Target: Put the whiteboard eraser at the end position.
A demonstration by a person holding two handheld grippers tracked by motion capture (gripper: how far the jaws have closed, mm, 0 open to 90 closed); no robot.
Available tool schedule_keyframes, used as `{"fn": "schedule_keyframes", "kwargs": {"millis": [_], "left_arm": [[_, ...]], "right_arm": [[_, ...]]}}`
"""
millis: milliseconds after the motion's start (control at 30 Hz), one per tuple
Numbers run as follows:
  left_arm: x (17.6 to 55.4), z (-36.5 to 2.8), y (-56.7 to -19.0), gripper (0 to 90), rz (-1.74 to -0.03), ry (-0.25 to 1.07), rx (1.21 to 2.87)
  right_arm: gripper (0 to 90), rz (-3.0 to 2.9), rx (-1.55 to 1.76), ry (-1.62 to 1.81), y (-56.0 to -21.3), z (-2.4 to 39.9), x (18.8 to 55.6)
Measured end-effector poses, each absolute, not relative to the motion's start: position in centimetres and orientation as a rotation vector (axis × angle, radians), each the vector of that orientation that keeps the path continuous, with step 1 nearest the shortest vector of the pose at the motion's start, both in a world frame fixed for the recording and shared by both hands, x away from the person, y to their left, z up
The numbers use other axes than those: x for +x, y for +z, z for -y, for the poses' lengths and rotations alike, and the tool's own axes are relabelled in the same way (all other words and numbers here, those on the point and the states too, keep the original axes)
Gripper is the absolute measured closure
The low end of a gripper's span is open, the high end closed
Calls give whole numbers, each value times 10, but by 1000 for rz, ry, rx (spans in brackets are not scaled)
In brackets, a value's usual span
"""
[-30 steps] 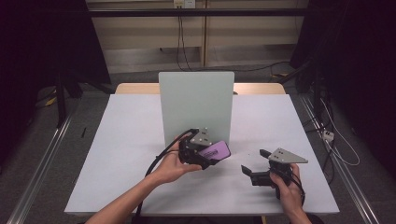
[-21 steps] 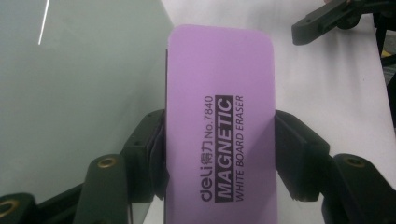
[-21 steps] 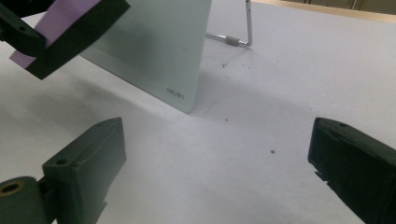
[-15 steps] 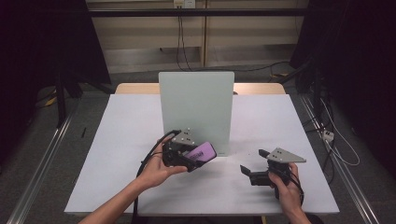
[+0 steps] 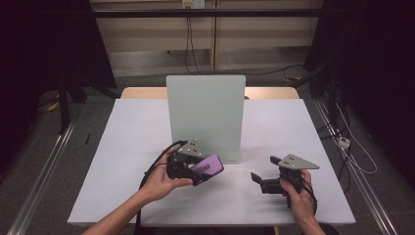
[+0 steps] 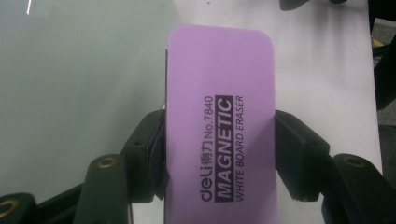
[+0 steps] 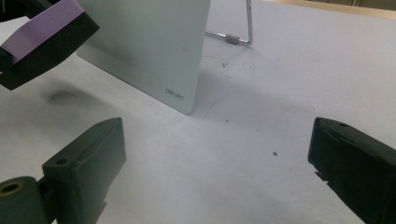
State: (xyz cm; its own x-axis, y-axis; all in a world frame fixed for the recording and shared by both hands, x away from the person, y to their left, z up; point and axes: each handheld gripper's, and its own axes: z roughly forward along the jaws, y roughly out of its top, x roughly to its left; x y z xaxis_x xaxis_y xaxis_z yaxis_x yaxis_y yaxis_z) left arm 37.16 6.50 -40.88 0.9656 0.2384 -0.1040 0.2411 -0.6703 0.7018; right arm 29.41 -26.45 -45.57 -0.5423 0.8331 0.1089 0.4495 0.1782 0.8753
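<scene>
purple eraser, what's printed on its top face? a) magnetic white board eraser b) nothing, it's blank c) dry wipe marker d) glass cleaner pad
a: in the left gripper view the purple eraser, clamped between the jaws of the left gripper, reads "MAGNETIC WHITE BOARD ERASER".

My left gripper (image 5: pixel 192 166) is black, with a grey three-cornered plate on top dotted with small holes. A black cable loops out just behind it. My right gripper (image 5: pixel 266 182) is black too, with the same grey plate. Its jaws are thick and blocky, with round brass screws near their base. My arms are bare, with no sleeves.
</scene>
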Motion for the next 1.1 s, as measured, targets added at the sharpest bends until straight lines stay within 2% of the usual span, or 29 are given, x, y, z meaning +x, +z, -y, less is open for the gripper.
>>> {"fn": "schedule_keyframes", "kwargs": {"millis": [367, 533, 1100], "left_arm": [[368, -64, -405, 404, -320, -34, 2346], [364, -60, -405, 404, -300, -26, 2402], [354, -46, -419, 403, -257, -116, 2470]], "right_arm": [[42, -2080, 1196, 1320, -457, 264, 293], [41, -2065, 1210, 1332, -457, 268, 293], [41, -2067, 1203, 1335, -456, 266, 294]]}}
